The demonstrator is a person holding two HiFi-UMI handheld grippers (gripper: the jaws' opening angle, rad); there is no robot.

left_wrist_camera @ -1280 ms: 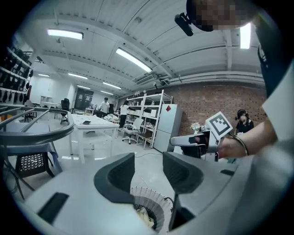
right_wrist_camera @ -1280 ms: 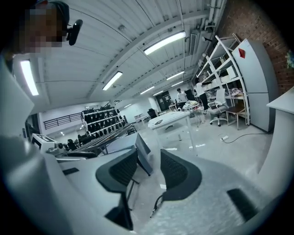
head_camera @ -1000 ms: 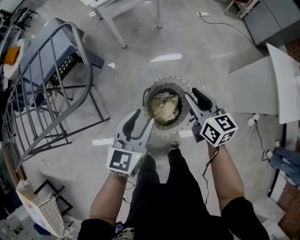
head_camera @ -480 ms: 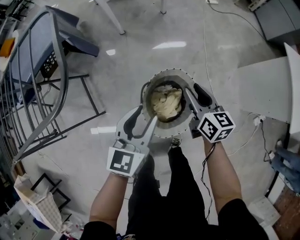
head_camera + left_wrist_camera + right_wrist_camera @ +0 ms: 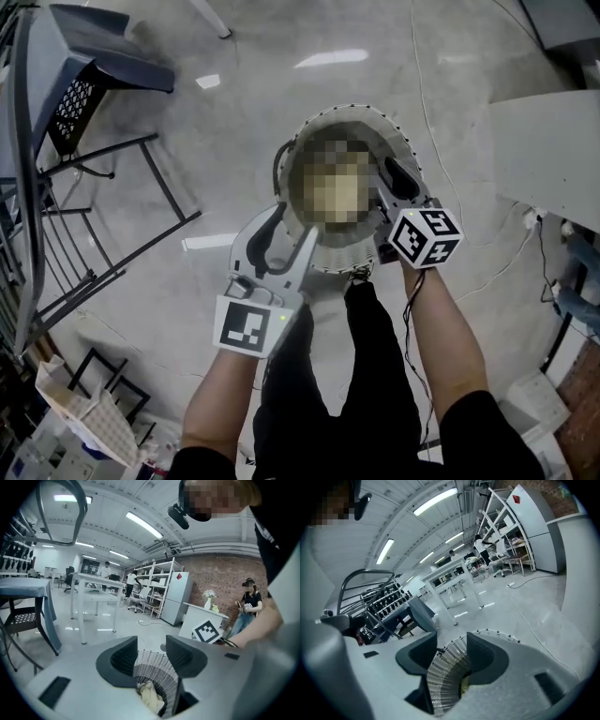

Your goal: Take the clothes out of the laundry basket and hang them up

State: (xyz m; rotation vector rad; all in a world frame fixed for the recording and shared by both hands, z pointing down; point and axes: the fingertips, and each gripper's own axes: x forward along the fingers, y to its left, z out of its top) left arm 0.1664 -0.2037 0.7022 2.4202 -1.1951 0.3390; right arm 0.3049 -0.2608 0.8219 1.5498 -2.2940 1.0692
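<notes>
A round white mesh laundry basket (image 5: 349, 114) stands on the floor just ahead of the person's feet; its inside is blurred in the head view. In the left gripper view a pale yellow cloth (image 5: 150, 696) lies inside the basket (image 5: 157, 667). My left gripper (image 5: 289, 236) hangs open at the basket's near left rim, nothing between its jaws. My right gripper (image 5: 390, 186) is over the right rim; its jaws have just been opening and grip nothing. Between them I see the basket wall (image 5: 443, 677) and a sliver of cloth (image 5: 464, 684).
A metal drying rack (image 5: 56, 234) stands at the left, with a blue-draped stand (image 5: 94, 56) behind it. A white board (image 5: 544, 150) is at the right, a cable (image 5: 420, 94) trails over the concrete floor, and a box (image 5: 84, 417) sits bottom left.
Both grippers have sunk toward the basket, which now looks larger and closer. The right jaws stand wider than before.
</notes>
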